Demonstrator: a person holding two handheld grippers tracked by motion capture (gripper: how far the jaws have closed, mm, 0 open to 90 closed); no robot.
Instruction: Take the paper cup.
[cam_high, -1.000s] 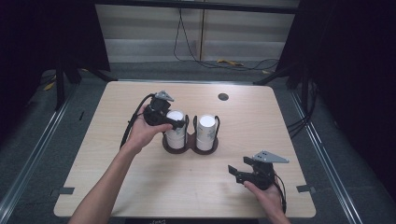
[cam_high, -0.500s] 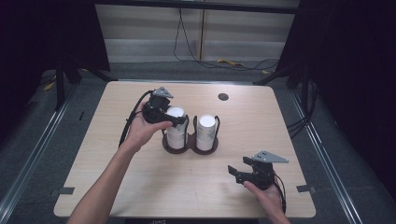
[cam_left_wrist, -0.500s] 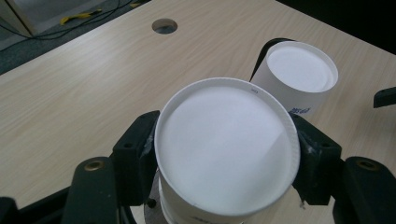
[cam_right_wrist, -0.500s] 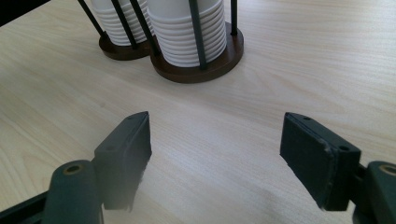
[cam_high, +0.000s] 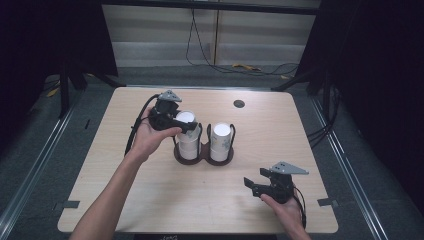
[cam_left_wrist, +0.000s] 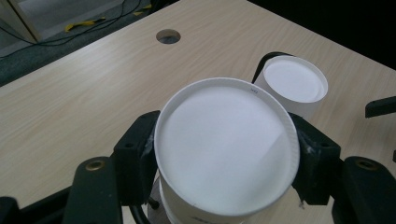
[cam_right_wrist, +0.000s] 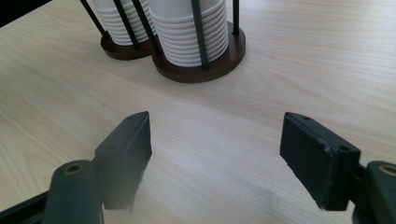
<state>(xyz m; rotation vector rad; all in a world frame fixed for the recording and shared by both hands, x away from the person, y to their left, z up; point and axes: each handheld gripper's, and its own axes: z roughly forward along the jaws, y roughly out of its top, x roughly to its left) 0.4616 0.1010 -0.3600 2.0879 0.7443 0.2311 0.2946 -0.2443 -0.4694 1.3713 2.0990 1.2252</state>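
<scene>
Now we have the left gripper set around the top cup of the left stack, one jaw on each side of its rim and touching it, so the cup is held. That stack stands in a dark two-well holder near the middle of the table; the right stack fills the other well just beside it, ringed by thin black rods.

We judge the step in hand to be drawing one cup off the stack. To do it well we would lift straight up along the rods, not sideways, since a tilt could catch the rim on a rod or drag the holder along. We would keep the squeeze light, because thin paper may buckle, and watch that the cup below does not ride up with it.

Our right gripper rests low near the front right of the table, well apart from the holder, its jaws wide with nothing between them. It could steady the holder's base if the stack sticks.
</scene>
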